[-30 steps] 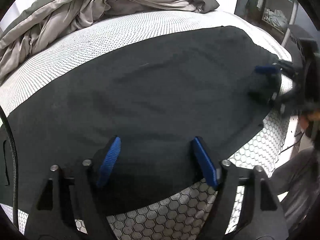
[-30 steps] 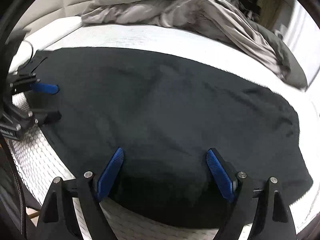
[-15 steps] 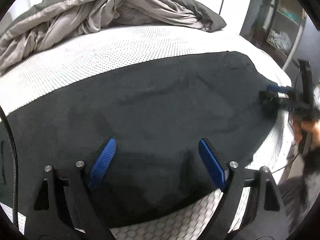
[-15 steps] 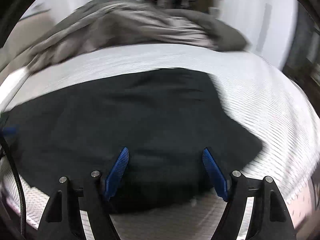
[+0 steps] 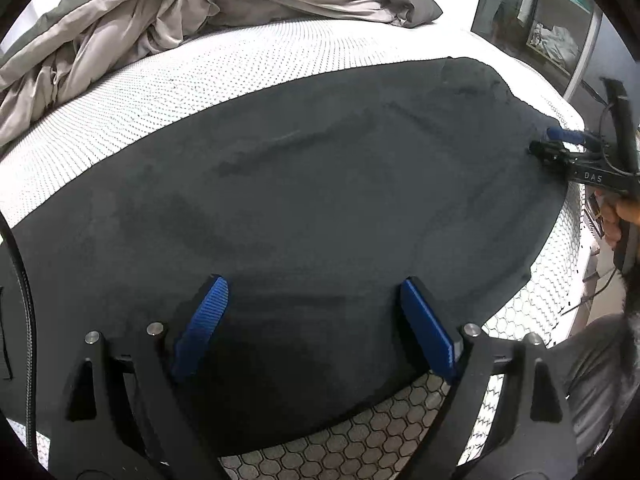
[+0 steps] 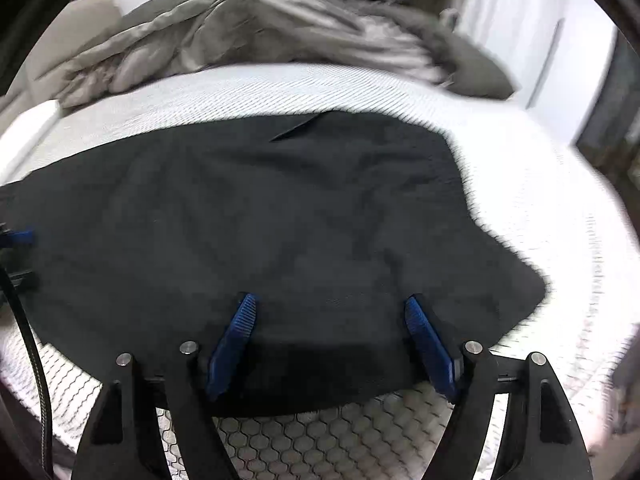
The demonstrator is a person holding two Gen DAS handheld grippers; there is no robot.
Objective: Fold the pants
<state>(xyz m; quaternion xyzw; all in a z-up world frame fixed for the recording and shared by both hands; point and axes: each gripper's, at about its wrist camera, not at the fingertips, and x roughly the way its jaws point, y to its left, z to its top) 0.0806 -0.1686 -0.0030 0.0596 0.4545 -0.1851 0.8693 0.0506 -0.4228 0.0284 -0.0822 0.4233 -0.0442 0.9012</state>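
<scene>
Black pants lie spread flat along the near side of a white mattress. My left gripper hovers over their near edge; its jaws are opening, with flat cloth below them and nothing pinched. My right gripper stands open over the near edge at the other end of the pants, pads clear of the cloth. In the left wrist view the right gripper sits at the pants' far right edge, a hand behind it. The left gripper peeks in at the right wrist view's left edge.
A crumpled grey duvet is heaped at the back of the bed, also blurred in the right wrist view. The mattress side with a honeycomb pattern drops away just below both grippers. A dark shelf unit stands beyond the bed's right end.
The right gripper has slid along the near edge toward the pants' right end and rolled, so its view now takes in that end. The left jaws have spread wider; that hand stayed put.
</scene>
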